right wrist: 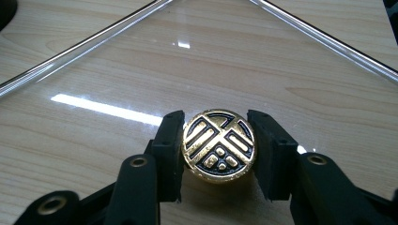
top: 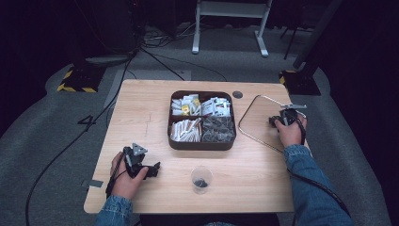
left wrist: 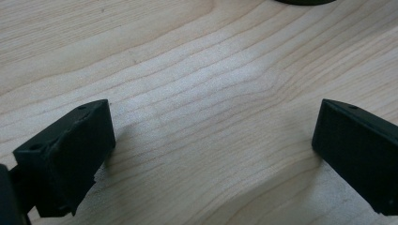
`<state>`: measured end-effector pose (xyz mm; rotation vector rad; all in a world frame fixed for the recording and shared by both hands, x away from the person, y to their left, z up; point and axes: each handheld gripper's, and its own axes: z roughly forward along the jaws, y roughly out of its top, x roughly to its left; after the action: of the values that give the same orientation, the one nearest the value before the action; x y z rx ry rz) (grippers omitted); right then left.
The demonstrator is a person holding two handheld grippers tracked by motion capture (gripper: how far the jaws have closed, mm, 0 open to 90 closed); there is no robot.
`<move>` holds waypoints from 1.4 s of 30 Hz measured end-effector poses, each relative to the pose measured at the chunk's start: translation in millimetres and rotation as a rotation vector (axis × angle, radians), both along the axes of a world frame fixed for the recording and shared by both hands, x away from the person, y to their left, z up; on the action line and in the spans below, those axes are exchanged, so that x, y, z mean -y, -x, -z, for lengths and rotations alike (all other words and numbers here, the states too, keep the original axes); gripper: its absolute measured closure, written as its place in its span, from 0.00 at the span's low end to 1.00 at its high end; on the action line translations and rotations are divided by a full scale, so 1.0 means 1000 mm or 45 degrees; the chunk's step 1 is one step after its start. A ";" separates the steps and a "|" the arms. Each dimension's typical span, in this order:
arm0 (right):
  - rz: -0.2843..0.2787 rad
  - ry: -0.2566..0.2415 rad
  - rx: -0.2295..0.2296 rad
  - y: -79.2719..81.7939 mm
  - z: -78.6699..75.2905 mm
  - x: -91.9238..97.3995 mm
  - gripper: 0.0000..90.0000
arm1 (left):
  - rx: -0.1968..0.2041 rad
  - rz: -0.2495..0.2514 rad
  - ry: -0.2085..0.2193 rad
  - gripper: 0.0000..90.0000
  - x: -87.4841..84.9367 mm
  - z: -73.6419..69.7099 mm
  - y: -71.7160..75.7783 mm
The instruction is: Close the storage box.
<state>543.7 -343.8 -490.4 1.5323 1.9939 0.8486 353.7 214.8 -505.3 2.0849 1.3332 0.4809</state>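
Round gold-black patterned disc (right wrist: 218, 146), clamped between tongs (right wrist: 215, 152).

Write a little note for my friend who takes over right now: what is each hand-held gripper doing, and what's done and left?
Left hand-held gripper: open, holding nothing, low over the bare table.
Right hand-held gripper: shut on a round gold-and-black token, over the clear tray with a metal rim on the table's right.
Also there: a four-part box of packets mid-table, and a clear cup with something dark inside near the front edge.
Done: token gripped. Left: probably set it down; where, I cannot tell.
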 end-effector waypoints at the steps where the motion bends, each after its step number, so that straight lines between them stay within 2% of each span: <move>1: 0.003 -0.006 0.001 0.000 0.000 0.000 0.66 | 0.000 0.001 0.000 0.00 0.000 0.000 0.000; 7: 0.010 -0.036 0.003 0.000 0.001 0.002 0.66 | 0.000 0.000 0.000 0.00 0.000 0.000 0.000; 14: 0.005 -0.036 -0.001 0.000 0.000 0.004 0.66 | 0.000 0.000 0.000 0.00 0.000 0.000 0.000; 23: 0.006 -0.058 0.024 0.004 -0.003 0.009 0.66 | 0.000 0.001 0.000 0.00 0.000 0.000 0.000; 30: 0.010 -0.111 0.057 0.008 -0.018 0.010 0.66 | 0.000 0.001 0.000 0.00 0.000 0.000 0.000; 42: -0.058 -0.134 0.126 0.016 -0.054 0.006 0.66 | 0.000 0.001 -0.001 0.00 0.000 0.000 0.000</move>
<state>527.7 -350.1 -436.4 1.4762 1.9474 1.0418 353.8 214.8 -505.3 2.0855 1.3328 0.4809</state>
